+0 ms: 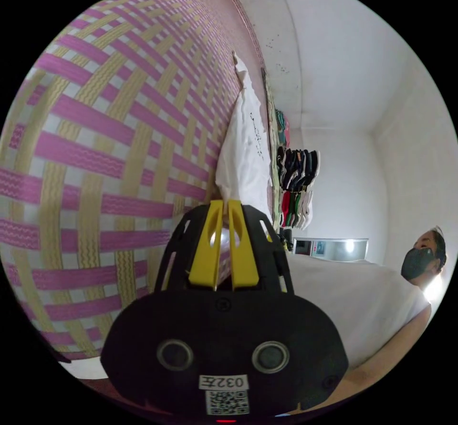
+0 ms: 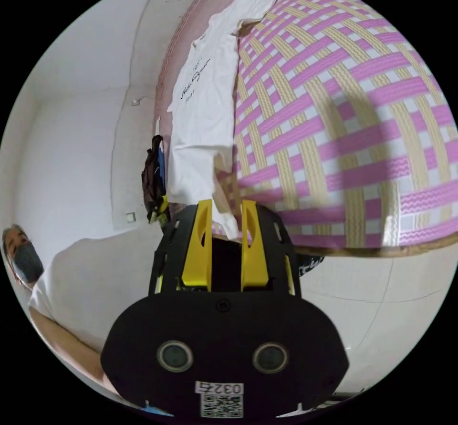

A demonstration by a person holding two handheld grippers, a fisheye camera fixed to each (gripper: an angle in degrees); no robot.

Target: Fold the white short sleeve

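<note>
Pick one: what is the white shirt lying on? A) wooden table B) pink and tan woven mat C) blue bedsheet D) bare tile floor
B: in the right gripper view the white shirt lies spread on the pink and tan woven mat, with one edge running down between the right gripper fingers.

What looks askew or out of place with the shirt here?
The white shirt lies half-folded and rumpled on the woven mat, edges uneven, one corner between the right tool jaws. Nothing is spilled or damaged.

Bare woven mat (image 2: 343, 110) lies open beside the white shirt (image 2: 205, 105); hanging clothes (image 1: 296, 181) crowd the wall.
</note>
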